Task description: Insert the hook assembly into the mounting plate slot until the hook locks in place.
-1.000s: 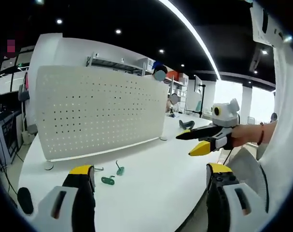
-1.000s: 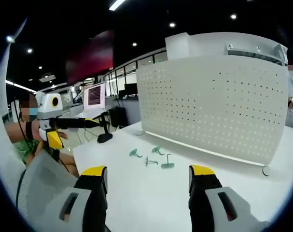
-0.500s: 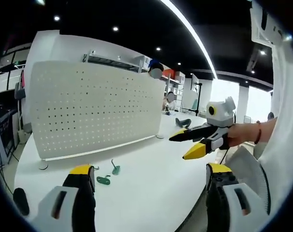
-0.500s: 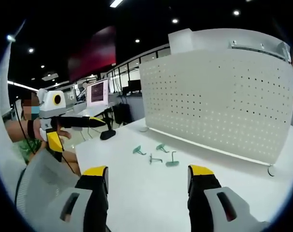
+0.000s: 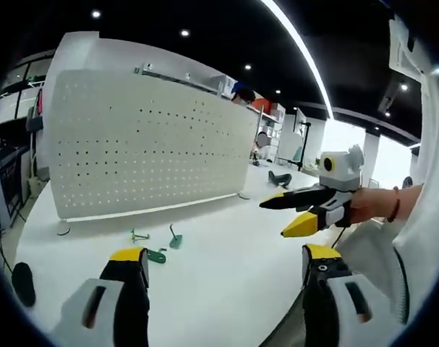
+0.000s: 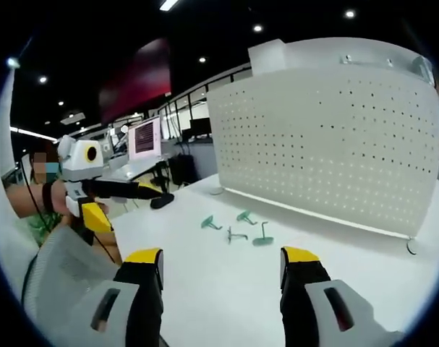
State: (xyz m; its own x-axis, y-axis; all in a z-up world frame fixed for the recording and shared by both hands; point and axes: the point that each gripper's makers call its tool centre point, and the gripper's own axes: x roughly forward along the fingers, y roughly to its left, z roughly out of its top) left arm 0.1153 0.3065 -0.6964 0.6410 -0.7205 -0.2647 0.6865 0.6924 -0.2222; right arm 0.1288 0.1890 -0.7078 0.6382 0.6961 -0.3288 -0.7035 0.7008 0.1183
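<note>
Both cameras have come a little closer to the pegboard (image 5: 150, 141) since a second ago, so the board looks larger and the hooks (image 6: 237, 225) sit higher in each view; the hooks themselves lie where they lay before on the table (image 6: 226, 289).

In the right gripper view four green hooks lie in a loose group on the white table, in front of the board and apart from it. The rightmost hook (image 6: 262, 237) rests on its flat base with its thin stem standing up. The others lie tipped over, and their exact direction is too small to tell. In the left gripper view three of them (image 5: 155, 242) show between the left gripper and the foot of the board.

The left gripper (image 5: 219, 271) hangs above the table with its jaws wide apart and nothing between them. The right gripper (image 6: 218, 271) is also wide open and empty, above the near part of the table. Seen from the left gripper view, its yellow tips are spread and touch nothing.
</note>
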